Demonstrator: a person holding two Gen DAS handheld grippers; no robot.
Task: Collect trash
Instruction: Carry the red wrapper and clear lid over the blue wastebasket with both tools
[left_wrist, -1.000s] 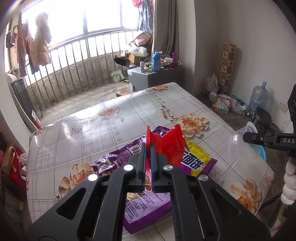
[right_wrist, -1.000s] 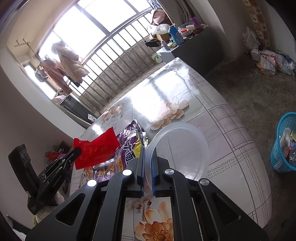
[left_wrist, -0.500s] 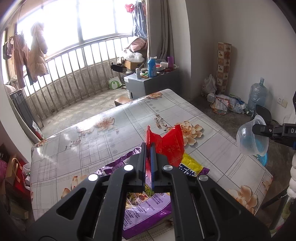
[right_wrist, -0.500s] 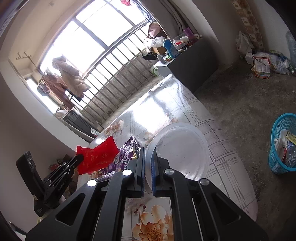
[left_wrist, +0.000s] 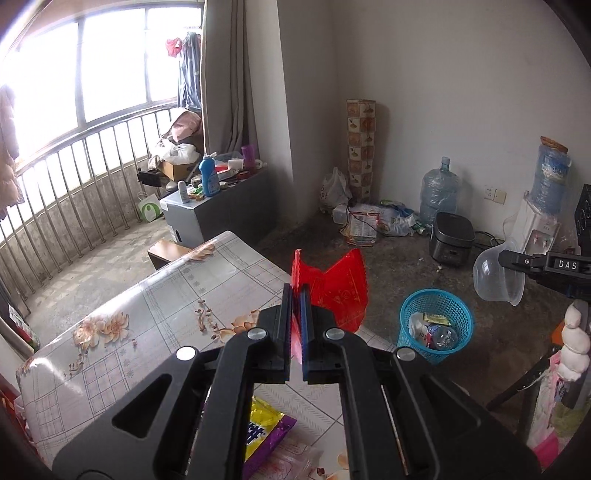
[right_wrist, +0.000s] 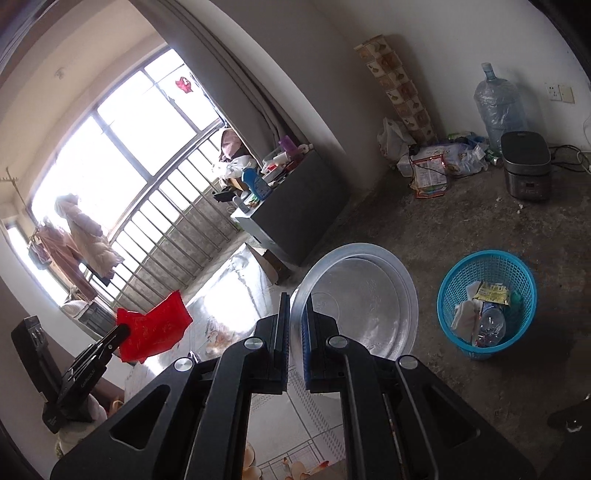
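Red wrapper; clear plastic bowl; blue mesh basket; floral checked tablecloth; purple-yellow snack bag.

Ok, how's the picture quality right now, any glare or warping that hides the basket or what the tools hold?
Left wrist view: window blown out white, walls bowed by the lens, red wrapper and blue basket sharp. Right wrist view: strongly tilted, window overexposed, glare whitening the table, clear bowl and basket crisp.

Purple snack bag mostly hidden under left hand-held gripper
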